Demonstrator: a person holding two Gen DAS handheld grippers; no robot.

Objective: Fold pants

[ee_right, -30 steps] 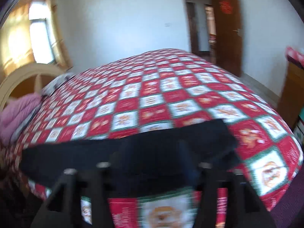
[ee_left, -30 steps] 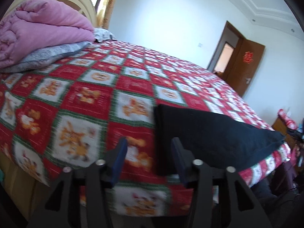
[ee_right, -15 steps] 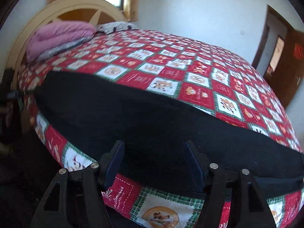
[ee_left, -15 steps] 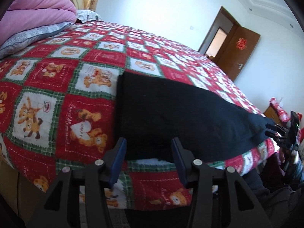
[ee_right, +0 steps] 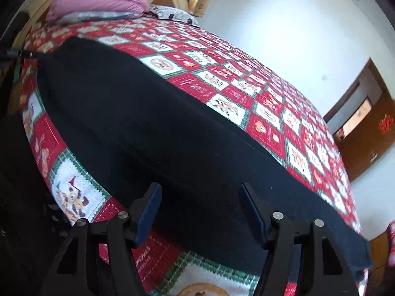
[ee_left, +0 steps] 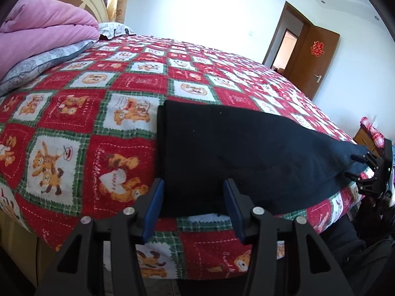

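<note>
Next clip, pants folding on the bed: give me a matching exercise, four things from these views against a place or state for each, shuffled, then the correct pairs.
Things:
1. black pants
2. pink quilt
3. wooden door
4. left gripper

Places or states:
A. folded up by the headboard
B. standing open at the far wall
C. jaws open, at the near hem of the garment
D. laid flat along the near edge of the bedspread

Pairs: 1-D, 2-A, 3-B, 4-C

Pink quilt (ee_left: 47,32) on red checked bedspread (ee_left: 81,113); brown door (ee_left: 313,56) ajar.
</note>
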